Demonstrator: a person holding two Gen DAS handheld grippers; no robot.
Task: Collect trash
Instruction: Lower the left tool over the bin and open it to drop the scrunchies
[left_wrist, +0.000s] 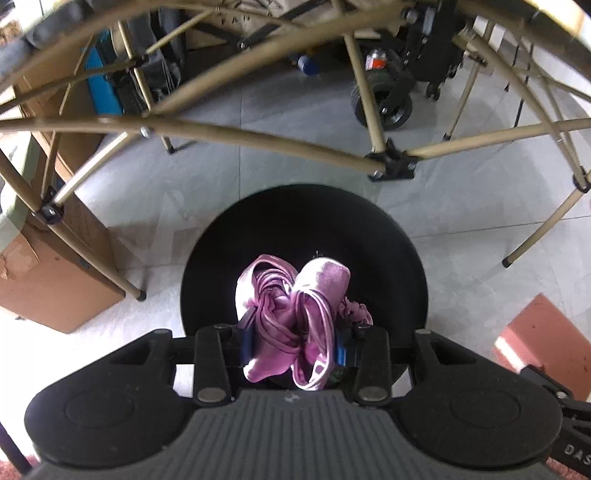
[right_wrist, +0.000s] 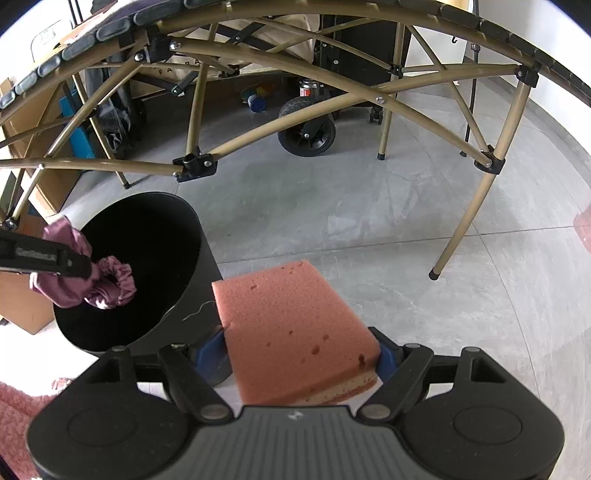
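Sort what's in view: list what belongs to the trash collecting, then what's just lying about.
Belongs to the job:
- purple satin cloth, clamped in the left gripper over the black bin
- pink sponge, clamped in the right gripper

Just lying about:
- folding table frame
- cardboard box
- wheeled cart

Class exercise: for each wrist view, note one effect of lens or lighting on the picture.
Left wrist view: straight tan metal table struts bow into arcs; the shiny pink satin cloth shows glare. Right wrist view: the black round bin interior is featureless dark; corners are vignetted.
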